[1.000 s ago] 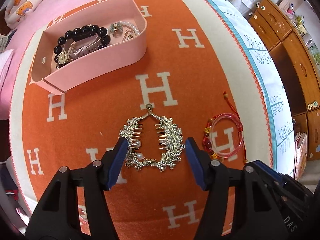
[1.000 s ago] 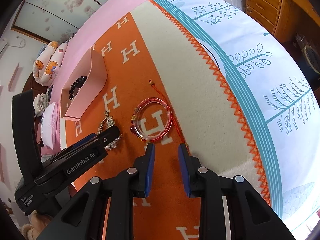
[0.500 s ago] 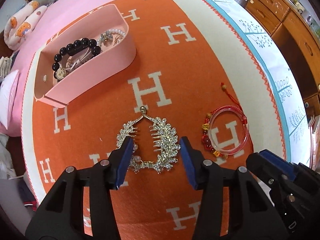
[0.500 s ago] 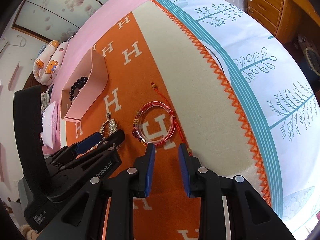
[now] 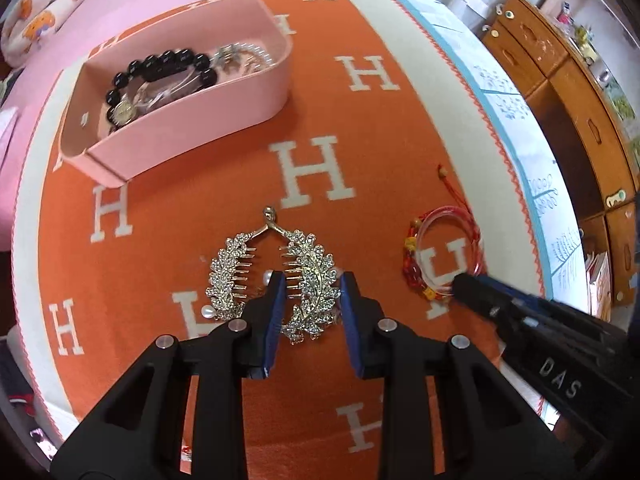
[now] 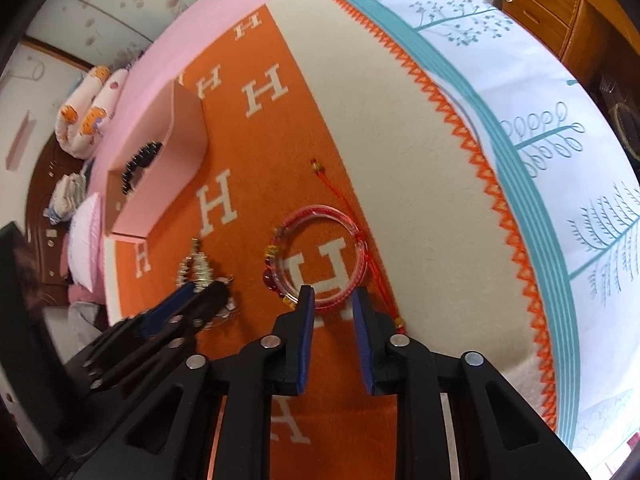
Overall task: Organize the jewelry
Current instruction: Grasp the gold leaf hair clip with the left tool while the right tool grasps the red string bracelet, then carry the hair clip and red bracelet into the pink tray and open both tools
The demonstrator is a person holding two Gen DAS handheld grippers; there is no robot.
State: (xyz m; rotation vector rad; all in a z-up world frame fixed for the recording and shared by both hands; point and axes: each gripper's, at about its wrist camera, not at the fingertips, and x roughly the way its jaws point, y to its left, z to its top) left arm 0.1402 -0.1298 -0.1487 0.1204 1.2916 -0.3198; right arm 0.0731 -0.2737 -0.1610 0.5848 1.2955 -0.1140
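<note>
A rhinestone leaf hair clip (image 5: 276, 276) lies on the orange blanket. My left gripper (image 5: 312, 280) is open, its blue pads on either side of the clip's right leaf. A red bracelet (image 6: 320, 256) with beads and a red cord lies to the right, also in the left wrist view (image 5: 444, 256). My right gripper (image 6: 330, 296) is open, its tips at the bracelet's near rim. A pink box (image 5: 188, 120) at the back left holds a black bead bracelet (image 5: 160, 68), a small watch and pearls.
The orange H-patterned blanket (image 5: 312, 168) covers a bed with a pink sheet and a white-and-teal sheet (image 6: 540, 140) on the right. Wooden drawers (image 5: 568, 92) stand beyond the bed's right edge. A plush pillow (image 6: 88, 120) lies at the far left.
My left gripper narrowed and shifted from spanning the whole clip to its right leaf. My right gripper moved forward to the bracelet's near rim.
</note>
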